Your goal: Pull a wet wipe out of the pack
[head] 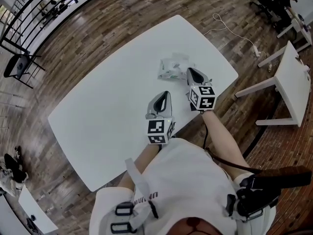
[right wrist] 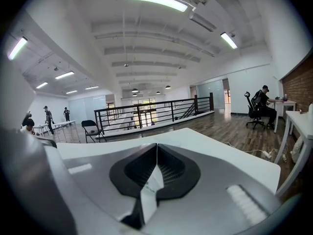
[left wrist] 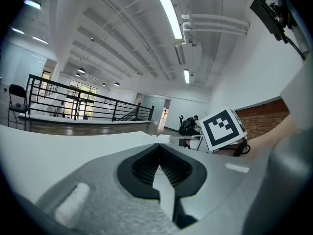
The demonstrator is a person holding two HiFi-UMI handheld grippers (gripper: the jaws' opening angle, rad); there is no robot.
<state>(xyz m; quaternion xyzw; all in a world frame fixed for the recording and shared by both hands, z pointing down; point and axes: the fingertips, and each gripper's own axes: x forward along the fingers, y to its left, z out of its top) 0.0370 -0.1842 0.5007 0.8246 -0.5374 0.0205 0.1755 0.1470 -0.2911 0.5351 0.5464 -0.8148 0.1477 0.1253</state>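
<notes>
The wet wipe pack [head: 172,67], white with green print and crumpled, lies on the white table [head: 107,106] toward its far right side. My right gripper [head: 191,71] is at the pack's right edge, jaws shut. In the right gripper view the tips [right wrist: 157,145] meet, and a white creased bit with faint print shows through the slot behind them. I cannot tell whether it is pinched. My left gripper [head: 164,94] hovers nearer the table's front edge, apart from the pack, jaws shut [left wrist: 157,145] with nothing in them. The right gripper's marker cube [left wrist: 222,129] shows in the left gripper view.
A second white table [head: 293,77] stands on the wooden floor at the right, with a white cable [head: 234,31] lying between the two tables. A black chair [head: 19,65] and a railing are at the far left. People sit at desks in the distance.
</notes>
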